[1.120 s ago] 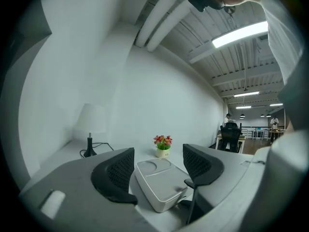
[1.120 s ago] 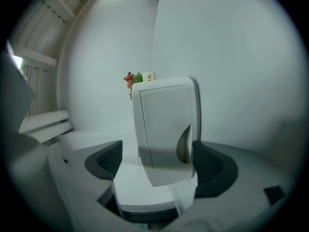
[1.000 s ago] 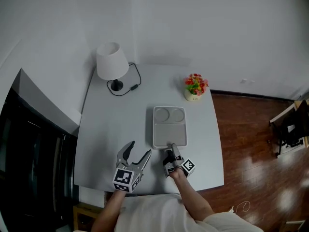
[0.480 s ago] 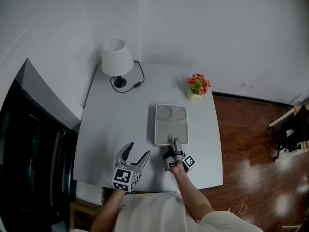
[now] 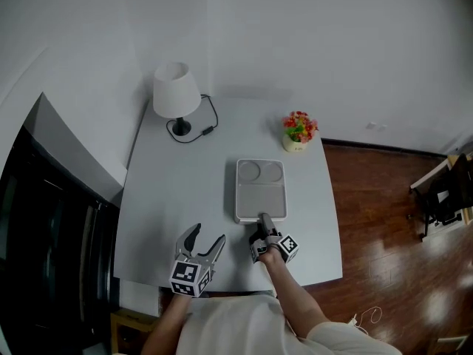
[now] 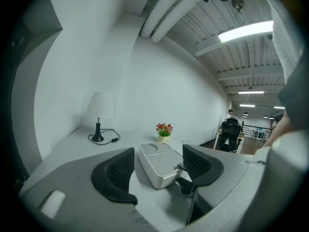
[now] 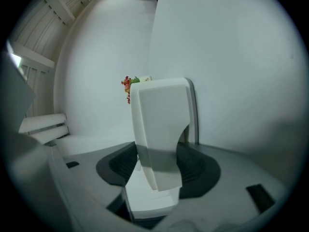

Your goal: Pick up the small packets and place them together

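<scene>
Two grippers sit over the near end of the bench (image 5: 177, 183). The right gripper (image 5: 262, 220) has just been closing its jaws, which now pinch the near rim of the white tray (image 5: 260, 198) stretching away ahead of them. The left gripper (image 5: 207, 235) keeps its jaws spread over bare bench, the tray ahead and slightly right of them; a lamp (image 5: 175, 95) and flowers (image 5: 299, 128) stand far beyond

Open office, swivel chair (image 6: 231, 128), ceiling strip lights (image 6: 246, 30), wood floor (image 5: 384, 220)

Head view overhead, 2 gripper views low (sharing tray (image 5: 260, 198))
</scene>
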The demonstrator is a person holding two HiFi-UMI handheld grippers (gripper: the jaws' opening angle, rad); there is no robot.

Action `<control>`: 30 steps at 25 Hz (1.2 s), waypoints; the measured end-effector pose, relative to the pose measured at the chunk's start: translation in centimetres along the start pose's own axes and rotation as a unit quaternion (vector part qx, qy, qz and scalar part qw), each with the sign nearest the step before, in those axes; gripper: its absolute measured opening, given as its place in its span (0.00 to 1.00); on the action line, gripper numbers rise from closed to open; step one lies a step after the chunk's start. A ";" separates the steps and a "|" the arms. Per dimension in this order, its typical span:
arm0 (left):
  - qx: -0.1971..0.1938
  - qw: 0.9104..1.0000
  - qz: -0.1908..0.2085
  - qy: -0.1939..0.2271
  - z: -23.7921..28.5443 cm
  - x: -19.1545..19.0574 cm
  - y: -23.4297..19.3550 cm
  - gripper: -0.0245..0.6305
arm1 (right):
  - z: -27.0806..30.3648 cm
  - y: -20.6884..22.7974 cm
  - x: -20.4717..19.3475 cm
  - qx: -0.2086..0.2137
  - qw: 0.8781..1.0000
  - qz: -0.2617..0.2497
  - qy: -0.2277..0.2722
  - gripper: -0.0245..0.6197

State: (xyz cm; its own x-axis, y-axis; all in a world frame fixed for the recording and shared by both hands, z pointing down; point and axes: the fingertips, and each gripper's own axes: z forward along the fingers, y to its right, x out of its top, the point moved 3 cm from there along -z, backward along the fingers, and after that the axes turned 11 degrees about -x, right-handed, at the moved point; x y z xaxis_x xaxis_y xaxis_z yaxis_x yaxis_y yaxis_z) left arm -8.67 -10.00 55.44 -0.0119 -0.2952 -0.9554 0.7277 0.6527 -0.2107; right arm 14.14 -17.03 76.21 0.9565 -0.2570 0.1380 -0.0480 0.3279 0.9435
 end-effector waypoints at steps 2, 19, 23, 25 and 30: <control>-0.008 1.000 0.001 -0.005 0.2 -0.2 0.3 0.52 | -0.5 0.4 -0.1 0.001 1.000 -0.004 0.002 0.43; -0.134 0.989 0.016 -0.053 3.0 -2.8 4.6 0.51 | -19.2 7.7 -7.8 -0.054 0.997 0.041 0.025 0.32; -0.163 0.985 0.019 -0.058 3.8 -3.2 5.7 0.51 | -21.7 8.8 -8.0 -0.057 0.996 0.042 0.049 0.32; -0.171 0.983 0.017 -0.059 4.2 -3.4 6.2 0.51 | -21.7 8.7 -8.3 -0.057 0.997 0.040 0.045 0.32; -0.175 0.983 0.014 -0.057 4.3 -3.5 6.7 0.51 | -21.8 7.8 -8.3 -0.060 0.998 -0.011 -0.006 0.44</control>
State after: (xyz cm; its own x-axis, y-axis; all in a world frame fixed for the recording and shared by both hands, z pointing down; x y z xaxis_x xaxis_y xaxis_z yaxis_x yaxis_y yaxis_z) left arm -0.76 -7.62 58.25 0.0968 -0.3375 -0.9363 0.4456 0.8559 -0.2624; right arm 12.08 7.50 75.89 0.9536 -0.2750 0.1225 0.0075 0.4285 0.9035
